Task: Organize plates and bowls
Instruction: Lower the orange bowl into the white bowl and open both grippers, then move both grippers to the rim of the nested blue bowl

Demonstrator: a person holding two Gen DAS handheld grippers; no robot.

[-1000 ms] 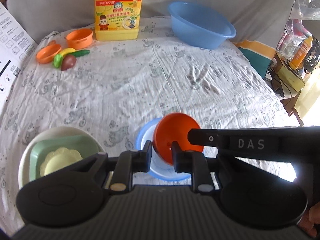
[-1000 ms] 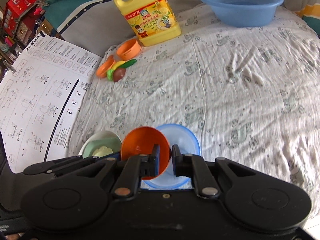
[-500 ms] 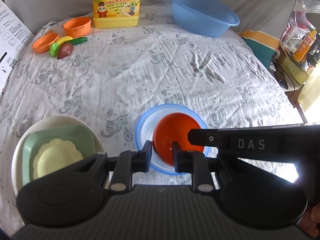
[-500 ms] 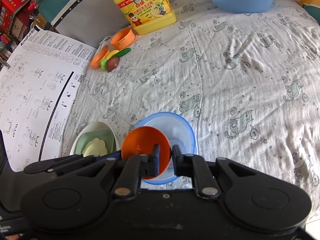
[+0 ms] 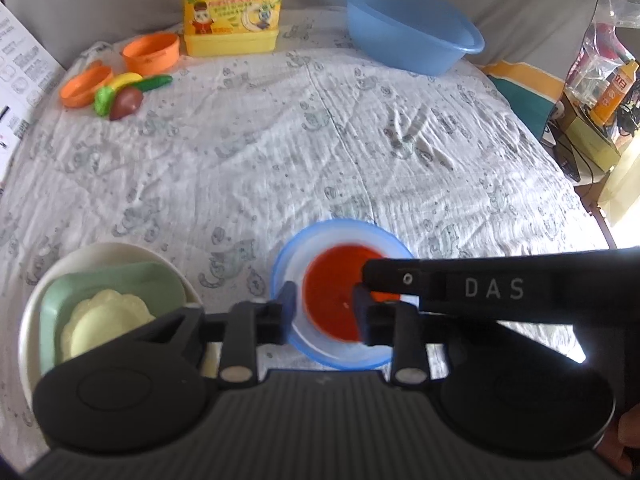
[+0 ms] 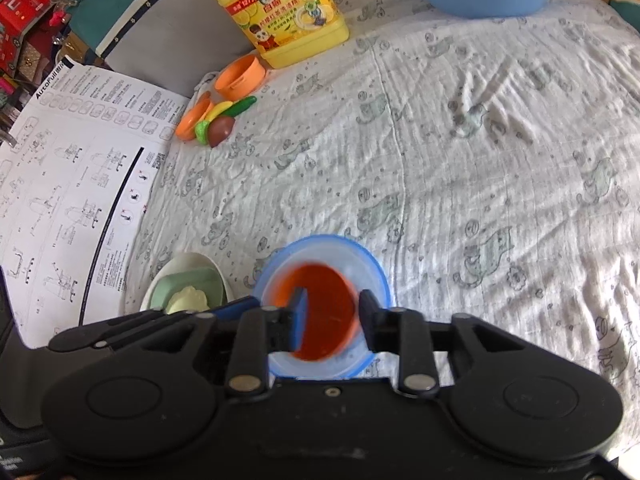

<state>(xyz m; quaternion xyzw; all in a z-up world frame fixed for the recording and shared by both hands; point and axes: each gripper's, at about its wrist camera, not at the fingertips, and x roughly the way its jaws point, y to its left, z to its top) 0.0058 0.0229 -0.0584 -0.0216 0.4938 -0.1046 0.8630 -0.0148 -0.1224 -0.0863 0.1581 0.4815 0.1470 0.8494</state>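
An orange bowl (image 5: 334, 292) lies inside a blue-rimmed clear bowl (image 5: 280, 276) on the cat-print cloth. My left gripper (image 5: 324, 304) hangs over it with its jaws opening; the orange bowl sits between the fingers and the pads do not press on it. In the right wrist view the orange bowl (image 6: 326, 320) rests in the blue-rimmed bowl (image 6: 362, 258). My right gripper (image 6: 332, 312) straddles it with jaws opening and no grip on it. To the left stands a white plate (image 5: 48, 292) holding a green square dish (image 5: 120, 284) and a pale yellow scalloped plate (image 5: 108, 320).
At the back stand a yellow detergent jug (image 5: 230, 4), a blue basin (image 5: 408, 36), and orange toy cups with toy fruit (image 5: 120, 92). A printed instruction sheet (image 6: 68, 184) lies off the cloth's left edge. Boxes and bottles (image 5: 600, 92) crowd the right side.
Both grippers' jaws have parted. The orange bowl, earlier held tilted by its rim above the blue-rimmed bowl, now lies flat inside it, free of both grippers.
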